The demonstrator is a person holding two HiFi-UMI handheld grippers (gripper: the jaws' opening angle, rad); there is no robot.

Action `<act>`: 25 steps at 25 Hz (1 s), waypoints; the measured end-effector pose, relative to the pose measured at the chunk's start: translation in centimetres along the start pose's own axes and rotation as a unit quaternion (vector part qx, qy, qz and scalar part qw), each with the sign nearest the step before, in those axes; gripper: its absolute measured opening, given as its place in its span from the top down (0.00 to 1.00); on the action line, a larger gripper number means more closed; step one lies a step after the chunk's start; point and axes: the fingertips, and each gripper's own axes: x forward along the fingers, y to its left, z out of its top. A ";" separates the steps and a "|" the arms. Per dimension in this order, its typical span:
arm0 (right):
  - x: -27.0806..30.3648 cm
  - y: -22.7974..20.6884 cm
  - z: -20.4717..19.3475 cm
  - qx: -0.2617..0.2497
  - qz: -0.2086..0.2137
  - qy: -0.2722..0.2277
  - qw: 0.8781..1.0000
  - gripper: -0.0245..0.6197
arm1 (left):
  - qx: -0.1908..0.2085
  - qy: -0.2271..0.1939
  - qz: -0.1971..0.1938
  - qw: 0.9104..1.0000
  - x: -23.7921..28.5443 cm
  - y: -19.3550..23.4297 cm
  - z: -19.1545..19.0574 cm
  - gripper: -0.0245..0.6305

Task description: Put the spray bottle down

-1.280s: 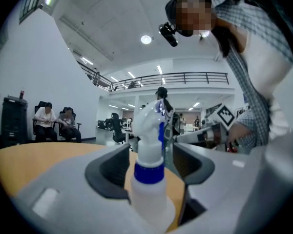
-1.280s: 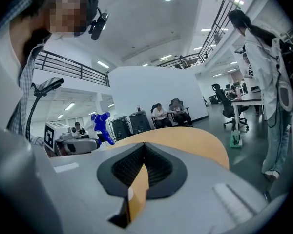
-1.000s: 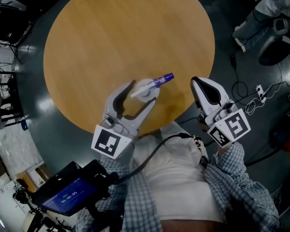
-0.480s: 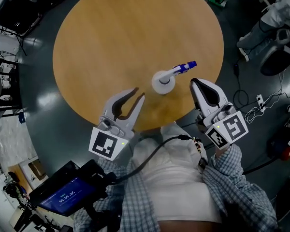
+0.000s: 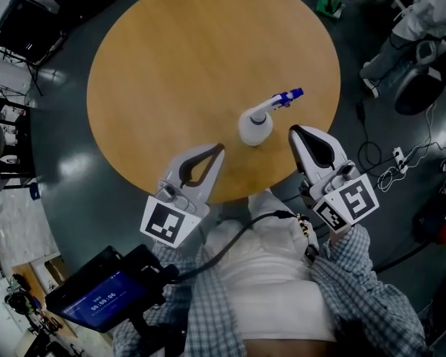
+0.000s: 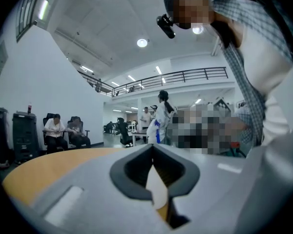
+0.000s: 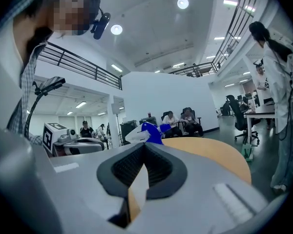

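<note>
The white spray bottle [image 5: 255,127] with a blue nozzle [image 5: 288,97] stands upright on the round wooden table [image 5: 171,58], near its front edge. My left gripper [image 5: 218,149] is shut and empty, a short way to the bottle's lower left and apart from it. To the bottle's right, my right gripper [image 5: 294,132] is also shut and holds nothing. In the left gripper view the joined jaws [image 6: 153,148] point at the bottle's white body [image 6: 156,186]. The right gripper view shows the blue nozzle [image 7: 149,131] just over the shut gripper [image 7: 145,148].
A tripod-mounted device with a lit screen [image 5: 104,294] sits at my lower left. Cables and a power strip [image 5: 398,146] lie on the dark floor to the right. A person on a chair [image 5: 416,21] is at the upper right. Seated people [image 6: 56,130] are beyond the table.
My left gripper stood open around the bottle, then drew back toward me and shut its jaws. The bottle stays standing on the table. The right gripper stays shut.
</note>
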 end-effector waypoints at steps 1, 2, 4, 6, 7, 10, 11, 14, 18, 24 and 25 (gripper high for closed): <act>0.0 0.1 0.0 -0.003 -0.001 -0.001 1.000 0.95 | -0.001 0.000 -0.002 1.000 0.0 -0.1 -0.1 0.96; -0.1 0.2 0.0 -0.006 -0.001 -0.001 1.000 0.95 | -0.001 0.000 -0.003 1.000 0.0 -0.1 -0.1 0.96; -0.1 0.3 0.1 -0.008 -0.002 -0.001 1.000 0.95 | -0.003 0.000 -0.005 1.000 -0.1 -0.2 -0.2 0.96; -0.1 0.3 0.1 -0.008 -0.002 -0.001 1.000 0.95 | -0.004 -0.002 -0.005 1.000 0.0 -0.1 -0.1 0.96; -0.1 0.3 0.1 -0.008 -0.002 -0.001 1.000 0.95 | -0.004 -0.003 -0.004 1.000 0.0 -0.1 0.0 0.96; -0.1 0.3 0.0 -0.008 -0.002 0.001 1.000 0.95 | -0.004 -0.001 -0.003 1.000 0.0 0.0 -0.1 0.96; 0.0 0.3 0.0 -0.009 -0.001 0.000 1.000 0.95 | -0.004 -0.001 -0.003 1.000 0.1 0.0 -0.1 0.96; 0.2 0.3 0.1 -0.011 0.002 -0.002 1.000 0.95 | -0.006 -0.005 -0.002 1.000 0.2 0.2 0.0 0.96; 0.4 0.4 0.0 -0.015 0.005 -0.003 1.000 0.95 | -0.004 -0.003 0.000 1.000 0.3 0.3 0.0 0.96; 0.5 0.4 0.1 -0.019 0.007 -0.006 1.000 0.96 | 0.001 -0.008 -0.003 1.000 0.5 0.3 0.3 0.96; 0.6 0.3 0.1 -0.018 0.006 -0.006 1.000 0.95 | 0.001 -0.008 -0.004 1.000 0.6 0.3 0.3 0.96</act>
